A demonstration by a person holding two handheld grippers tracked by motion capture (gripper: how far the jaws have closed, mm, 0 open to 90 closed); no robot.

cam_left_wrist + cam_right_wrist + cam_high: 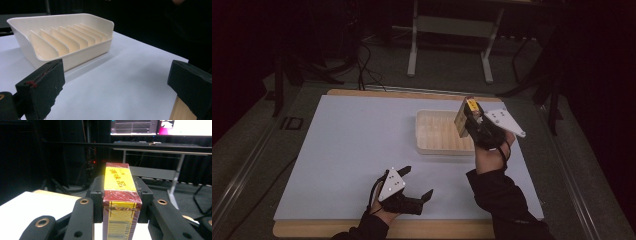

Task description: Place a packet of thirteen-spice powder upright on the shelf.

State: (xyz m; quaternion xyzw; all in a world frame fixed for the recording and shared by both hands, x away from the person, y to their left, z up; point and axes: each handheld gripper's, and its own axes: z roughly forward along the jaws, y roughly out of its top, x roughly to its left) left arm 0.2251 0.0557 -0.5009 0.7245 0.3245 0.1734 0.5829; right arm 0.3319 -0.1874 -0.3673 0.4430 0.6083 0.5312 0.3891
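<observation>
We see the right gripper (472, 120) up above the worktop (352, 150), over the right end of the cream slotted tray (432, 137). Its jaws are clamped on a carton (462, 120): red & yellow box w/ foil-like wrap, held upright in the high view. In the right gripper view the carton (121, 195) sits squarely between the two black jaws, pads pressing on both long sides; yellow panel w/ red characters faces us, barcode lower down near the bottom edge. The carton is off the worktop, touching nothing but the gripper as far as we can tell.

The left gripper (414, 182) is low at the near edge of the worktop, front-centre, well apart from the tray. Jaws spread wide, nothing between them. In the left gripper view both black pads (42, 85) stand at the frame's sides w/ bare pale-blue surface between, and the tray (25, 30) lies ahead & to the left: cream plastic, a row of upright dividers inside, slots look empty from here.

The worktop is a pale sheet on a wooden board (377, 229); board edge shows at near & far sides. Beyond the worktop, a dark floor w/ cables and a grey table frame (452, 40).
</observation>
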